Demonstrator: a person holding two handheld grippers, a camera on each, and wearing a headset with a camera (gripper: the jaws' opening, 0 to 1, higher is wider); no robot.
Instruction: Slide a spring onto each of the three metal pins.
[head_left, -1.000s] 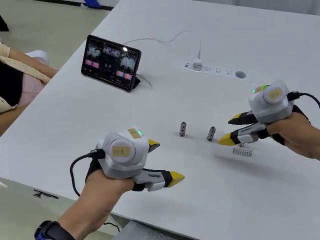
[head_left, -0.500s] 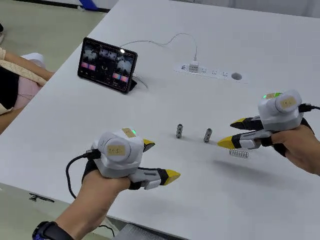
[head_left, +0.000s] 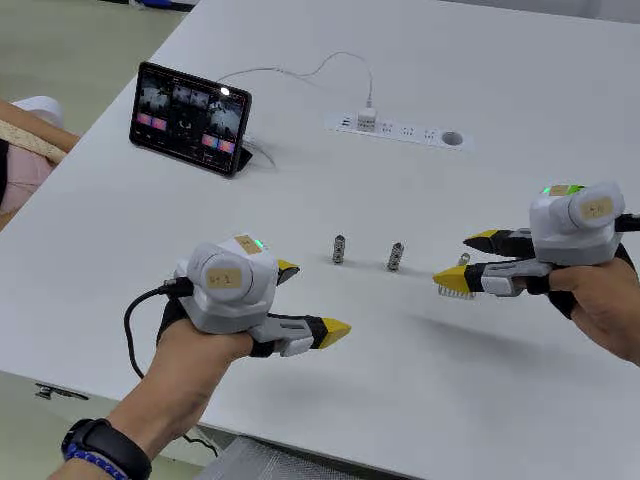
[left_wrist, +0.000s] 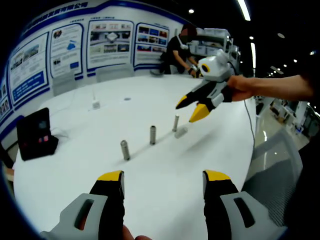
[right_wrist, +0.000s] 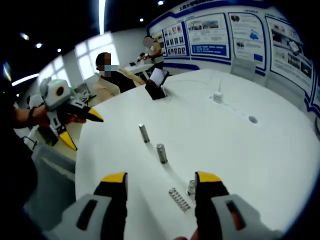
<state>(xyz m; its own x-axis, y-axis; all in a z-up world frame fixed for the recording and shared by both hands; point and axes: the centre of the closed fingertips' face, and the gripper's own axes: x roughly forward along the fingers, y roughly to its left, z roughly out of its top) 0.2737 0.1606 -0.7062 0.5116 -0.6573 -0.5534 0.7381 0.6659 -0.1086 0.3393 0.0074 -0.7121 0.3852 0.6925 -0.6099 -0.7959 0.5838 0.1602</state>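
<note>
Three short metal pins stand in a row mid-table. Two of them (head_left: 339, 249) (head_left: 395, 257) look ribbed, as if wrapped in coils; they also show as pins (right_wrist: 144, 133) (right_wrist: 161, 153). The third pin (right_wrist: 191, 187) is shorter and bare. A loose spring (right_wrist: 179, 198) lies flat beside it, the same spring (head_left: 455, 292) just under the lower jaw. My right gripper (head_left: 463, 259) hovers open over the bare pin and spring, holding nothing. My left gripper (head_left: 312, 300) hangs open and empty, left of the pins.
A tablet (head_left: 190, 118) stands propped at the back left of the white table (head_left: 400, 380). A power strip (head_left: 395, 130) with a plugged-in cable lies at the back. People sit at the table's far side.
My right gripper has drawn back a little to the right, so its lower tip now sits over the loose spring. The left gripper has barely moved. The head camera has shifted.
</note>
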